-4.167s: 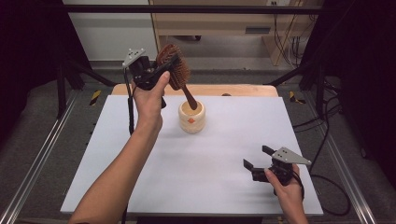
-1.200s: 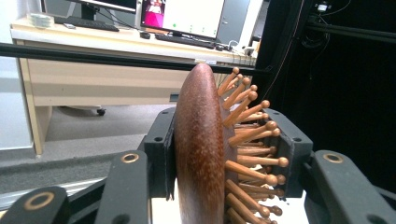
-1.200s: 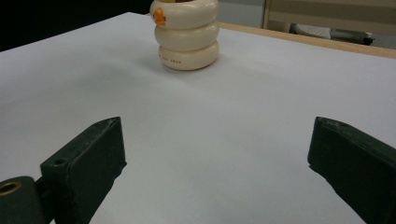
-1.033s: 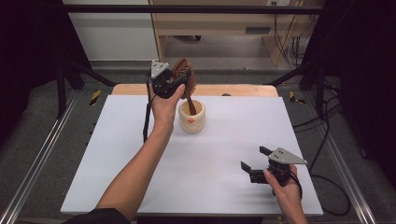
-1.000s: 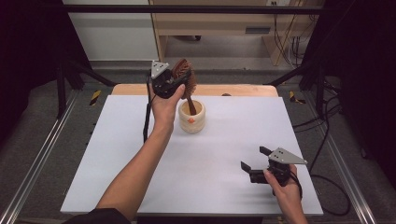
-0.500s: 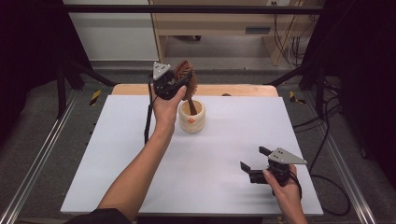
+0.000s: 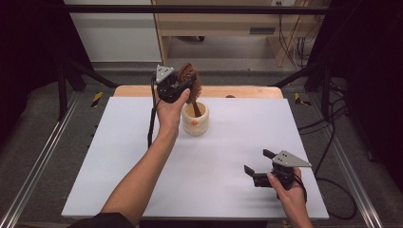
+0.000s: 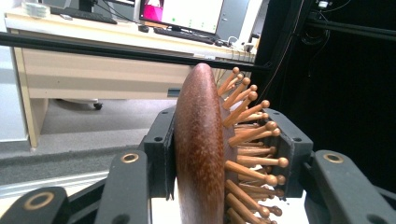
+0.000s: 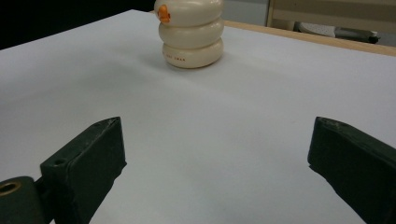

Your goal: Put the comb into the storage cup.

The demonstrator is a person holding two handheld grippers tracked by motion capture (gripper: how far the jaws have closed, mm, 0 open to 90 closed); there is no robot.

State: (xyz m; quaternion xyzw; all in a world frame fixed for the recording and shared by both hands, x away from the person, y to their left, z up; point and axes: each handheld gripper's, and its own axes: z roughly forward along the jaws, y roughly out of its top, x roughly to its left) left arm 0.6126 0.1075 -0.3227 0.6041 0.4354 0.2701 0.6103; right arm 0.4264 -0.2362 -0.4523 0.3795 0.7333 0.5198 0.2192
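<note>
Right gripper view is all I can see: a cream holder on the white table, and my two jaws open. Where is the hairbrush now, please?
Observer: The left gripper holds the wooden hairbrush by its head, above the cream holder.
Operator: Is the handle inside the holder?
Observer: Yes, in the high view the brush handle points down into the holder's open top.
Operator: How do the jaws sit on the brush?
Observer: In the left gripper view one pad presses the smooth back and the other presses the pin side.
Operator: And where is my right gripper?
Observer: The right gripper is low over the near right part of the table, apart from the holder.
</note>
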